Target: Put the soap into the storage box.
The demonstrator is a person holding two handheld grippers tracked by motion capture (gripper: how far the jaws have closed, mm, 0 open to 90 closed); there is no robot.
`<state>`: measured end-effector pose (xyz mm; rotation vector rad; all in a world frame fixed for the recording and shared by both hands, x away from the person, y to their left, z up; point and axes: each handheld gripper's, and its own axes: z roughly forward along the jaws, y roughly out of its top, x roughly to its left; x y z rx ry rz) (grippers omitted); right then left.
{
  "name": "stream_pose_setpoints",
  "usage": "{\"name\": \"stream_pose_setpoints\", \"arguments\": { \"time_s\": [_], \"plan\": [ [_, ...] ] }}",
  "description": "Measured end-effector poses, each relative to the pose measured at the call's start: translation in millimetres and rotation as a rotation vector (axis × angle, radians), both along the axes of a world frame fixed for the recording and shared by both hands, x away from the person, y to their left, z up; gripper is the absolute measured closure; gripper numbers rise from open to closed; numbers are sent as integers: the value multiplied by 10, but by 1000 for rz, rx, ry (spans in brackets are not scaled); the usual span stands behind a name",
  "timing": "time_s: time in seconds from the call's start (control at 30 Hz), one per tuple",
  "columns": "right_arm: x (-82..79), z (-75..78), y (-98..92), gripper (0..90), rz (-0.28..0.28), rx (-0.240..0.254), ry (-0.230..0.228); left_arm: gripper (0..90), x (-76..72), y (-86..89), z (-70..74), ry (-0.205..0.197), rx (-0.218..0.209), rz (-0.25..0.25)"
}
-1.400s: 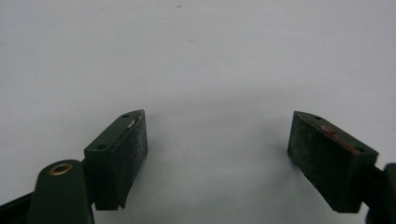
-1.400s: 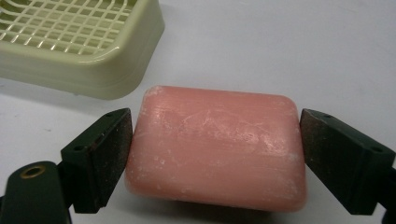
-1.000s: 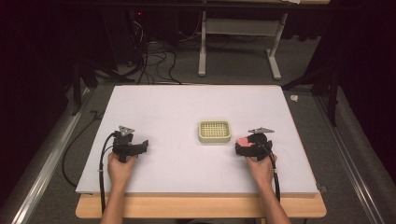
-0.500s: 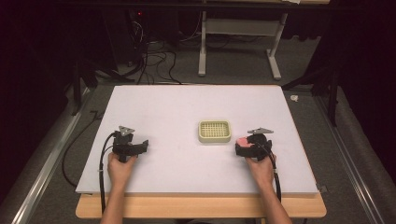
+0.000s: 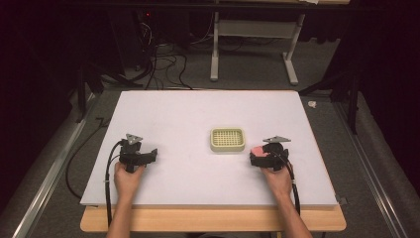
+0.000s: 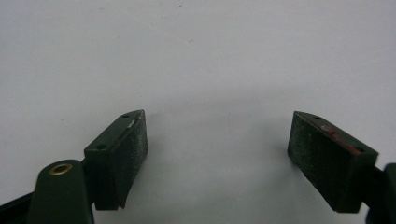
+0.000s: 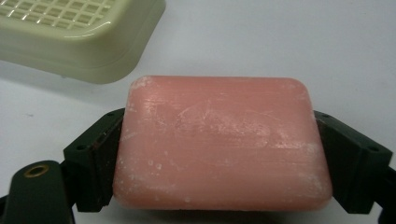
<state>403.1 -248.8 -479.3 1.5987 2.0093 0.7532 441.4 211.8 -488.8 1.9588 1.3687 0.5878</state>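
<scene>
Soap gripped, dish just ahead

Our right tongs (image 7: pixel 219 154), whose jaws have just been closing, clamp the pink soap bar (image 7: pixel 222 144) across its long axis; the cream soap dish (image 5: pixel 228 140) lies just beside it on the desk (image 5: pixel 198 114), toward our left tongs (image 6: pixel 219 158), which stand apart and empty.

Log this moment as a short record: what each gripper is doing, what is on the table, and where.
right gripper: jaws have just been closing on a pink soap bar, pads against both its sides
left gripper: jaws open, nothing between them, over bare table
soap dish: cream, grid top, nothing in it, just left of the right gripper in the high view
soap versus dish: apart, soap not yet in it
</scene>
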Motion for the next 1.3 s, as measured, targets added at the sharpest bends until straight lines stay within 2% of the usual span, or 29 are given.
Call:
{"name": "stream_pose_setpoints", "arguments": {
  "time_s": [0.33, 0.37, 0.63, 0.9, 1.3],
  "plan": [
    [-62, 60, -51, 136, 13, 35, -6, 206, 0, 0, 0, 0, -1, 0],
    [-81, 87, -59, 137, 20, 61, -5, 206, 0, 1, 0, 0, -1, 0],
    [-147, 215, -38, 137, 62, 112, -31, 206, 0, 1, 1, 2, 0, -1],
    [-166, 340, 46, 136, 100, 129, -43, 206, 0, 0, 0, 0, 0, 0],
    [-117, 428, 207, 137, 139, 141, -41, 206, 0, 0, 0, 0, 0, 0]
  ]
}}
